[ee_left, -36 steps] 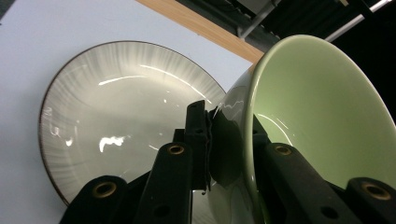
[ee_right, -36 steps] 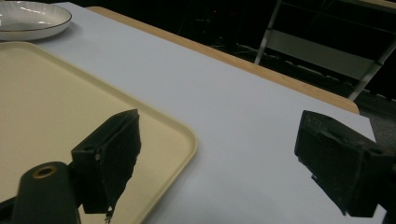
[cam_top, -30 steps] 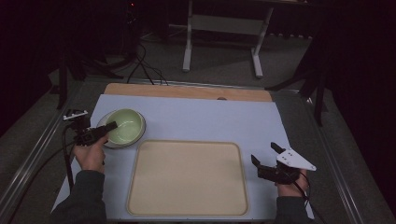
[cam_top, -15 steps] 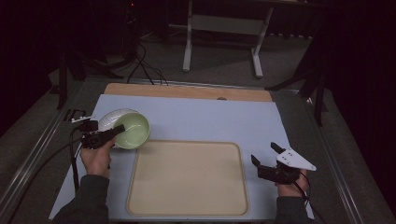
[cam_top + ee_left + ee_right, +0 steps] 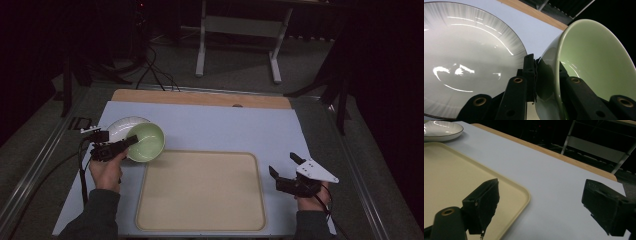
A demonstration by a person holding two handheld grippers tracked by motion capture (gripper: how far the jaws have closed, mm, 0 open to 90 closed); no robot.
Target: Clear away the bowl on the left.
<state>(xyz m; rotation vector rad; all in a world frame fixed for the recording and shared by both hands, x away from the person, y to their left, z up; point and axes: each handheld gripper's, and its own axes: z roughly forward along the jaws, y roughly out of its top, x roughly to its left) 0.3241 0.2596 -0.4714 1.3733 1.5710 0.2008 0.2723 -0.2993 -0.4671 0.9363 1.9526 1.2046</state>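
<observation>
Left gripper view: glossy pale-green bowl (image 5: 596,67), rim pinched in left gripper (image 5: 547,75) jaws; right gripper (image 5: 286,171) jaws wide, empty.

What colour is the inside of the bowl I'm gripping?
Pale green inside the bowl, clearest in the left gripper view.

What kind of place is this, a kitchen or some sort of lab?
Most likely a lab or recording setup, not a kitchen: a work table under a plain mat, ringed by black curtains, with cables on the floor and handheld grippers working a green bowl.
</observation>
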